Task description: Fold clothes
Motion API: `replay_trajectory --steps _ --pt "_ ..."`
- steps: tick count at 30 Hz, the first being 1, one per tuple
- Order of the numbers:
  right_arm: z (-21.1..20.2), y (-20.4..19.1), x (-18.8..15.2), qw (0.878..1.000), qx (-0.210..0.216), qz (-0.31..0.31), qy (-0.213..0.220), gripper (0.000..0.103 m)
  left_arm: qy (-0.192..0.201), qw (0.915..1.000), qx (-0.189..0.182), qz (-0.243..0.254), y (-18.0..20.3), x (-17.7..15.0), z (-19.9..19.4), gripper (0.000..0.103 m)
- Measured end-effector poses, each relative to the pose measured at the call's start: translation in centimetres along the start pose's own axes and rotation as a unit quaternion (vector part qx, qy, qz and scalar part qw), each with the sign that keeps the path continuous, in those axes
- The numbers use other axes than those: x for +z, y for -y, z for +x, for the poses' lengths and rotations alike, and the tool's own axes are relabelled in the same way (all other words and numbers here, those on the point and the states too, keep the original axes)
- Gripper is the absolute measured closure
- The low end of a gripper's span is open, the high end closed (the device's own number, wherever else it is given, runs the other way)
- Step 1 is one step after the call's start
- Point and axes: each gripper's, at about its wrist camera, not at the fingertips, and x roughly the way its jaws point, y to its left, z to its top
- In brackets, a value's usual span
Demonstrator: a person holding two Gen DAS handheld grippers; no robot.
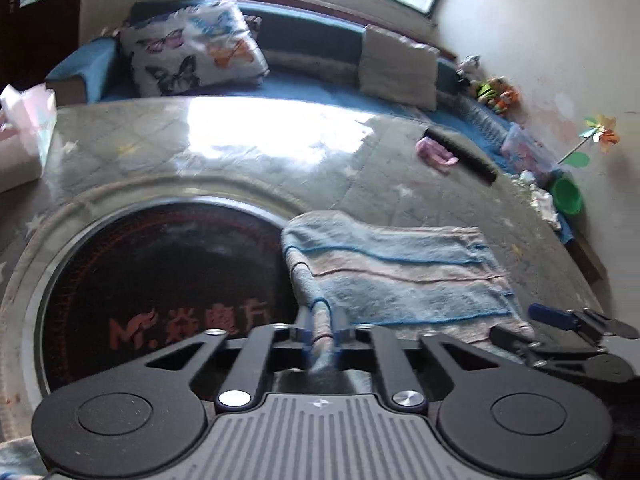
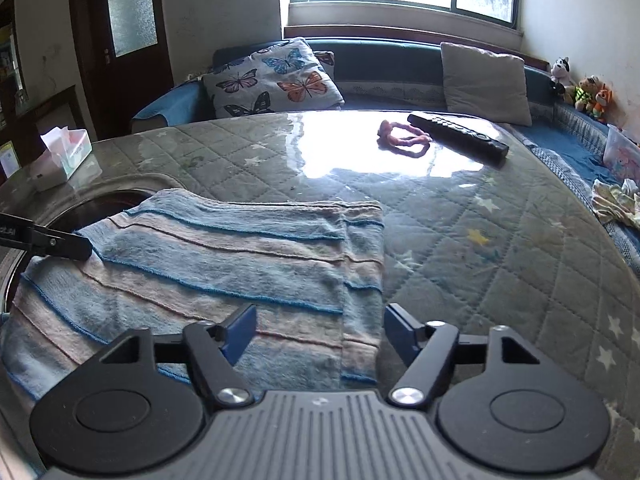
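Blue-and-pink striped towel (image 2: 224, 264) lies folded at table's (image 2: 460, 240) near edge, left end over round dark inset (image 1: 160, 280). Left gripper (image 1: 322, 334) pinches towel's left corner — fingers pressed together on cloth. Right gripper (image 2: 320, 334) spread wide over towel's right edge. White tissue box (image 2: 64, 156) at far-left corner — tissue sticking out.

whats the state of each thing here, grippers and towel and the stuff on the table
left hand-held gripper: shut on striped towel
right hand-held gripper: open, above towel edge
striped towel: folded over, one corner lifted
remote control: lying flat
pink hair tie: loose beside remote
tissue box: open
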Motion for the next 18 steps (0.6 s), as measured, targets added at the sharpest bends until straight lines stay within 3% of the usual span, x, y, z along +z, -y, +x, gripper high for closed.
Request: replay_trajectory --steps 5,10,12,18 --pt "0.8 -0.3 -0.8 1.000 -0.001 0.005 0.007 0.014 0.046 0.9970 -0.046 0.041 2.2 -0.5 -2.7 0.098" --pt "0.9 0.4 -1.2 1.000 0.001 0.019 0.019 0.004 0.070 0.9873 -0.091 0.109 5.2 -2.4 -4.6 0.098" --pt "0.8 0.9 -1.4 0.999 0.006 0.032 0.025 0.002 0.069 0.9817 -0.106 0.143 6.5 -3.4 -4.6 0.097" --pt "0.6 2.2 -1.7 0.997 0.025 0.065 0.041 0.000 0.014 0.9729 -0.127 0.193 8.5 -6.6 -3.0 0.094"
